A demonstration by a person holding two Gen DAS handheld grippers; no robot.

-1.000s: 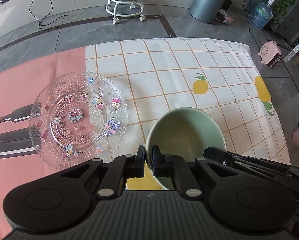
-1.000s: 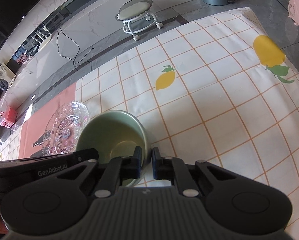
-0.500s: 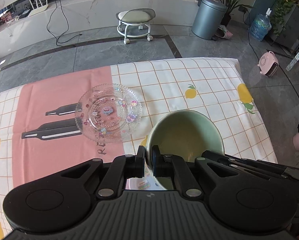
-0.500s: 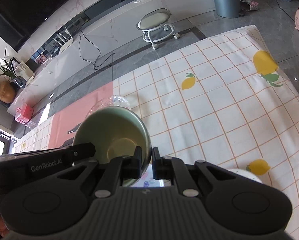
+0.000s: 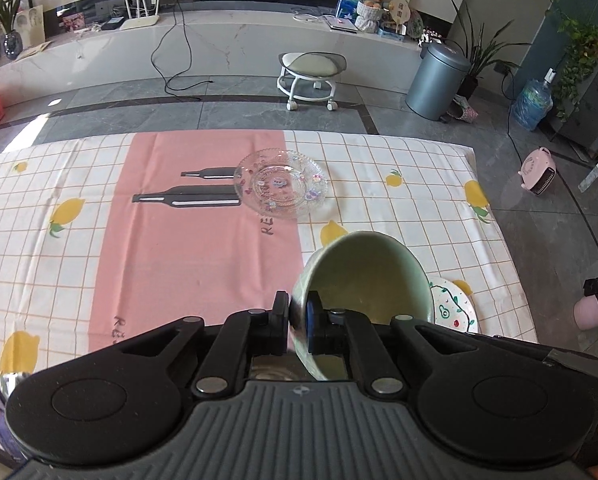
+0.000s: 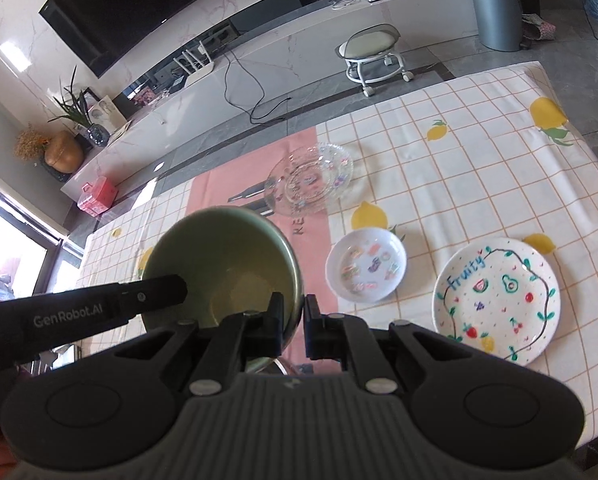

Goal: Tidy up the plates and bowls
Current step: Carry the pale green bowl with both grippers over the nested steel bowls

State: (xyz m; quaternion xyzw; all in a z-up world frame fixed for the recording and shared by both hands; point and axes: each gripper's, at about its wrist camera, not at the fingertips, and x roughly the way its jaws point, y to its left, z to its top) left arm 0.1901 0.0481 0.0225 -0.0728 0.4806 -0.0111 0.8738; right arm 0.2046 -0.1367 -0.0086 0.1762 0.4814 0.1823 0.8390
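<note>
Four dishes in view, none stacked: pale green ceramic bowl (image 6: 223,268) aloft, left gripper (image 5: 297,314) and right gripper (image 6: 293,312) fingers each clamped on its rim; clear glass plate (image 6: 311,179), small white dish (image 6: 366,270), fruit-painted plate (image 6: 496,300) lie apart on the surface (image 6: 479,152).

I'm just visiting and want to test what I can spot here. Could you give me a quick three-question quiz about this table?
1. True or false: only one claw grips the green bowl.
2. Which dish lies nearest the far table edge? A) clear glass plate B) Fruity plate C) small white sticker plate
3. Fill in: the left claw pinches the bowl's ____.

Key: 1. False; the right claw also clamps its rim. 2. A. 3. Rim.
</note>
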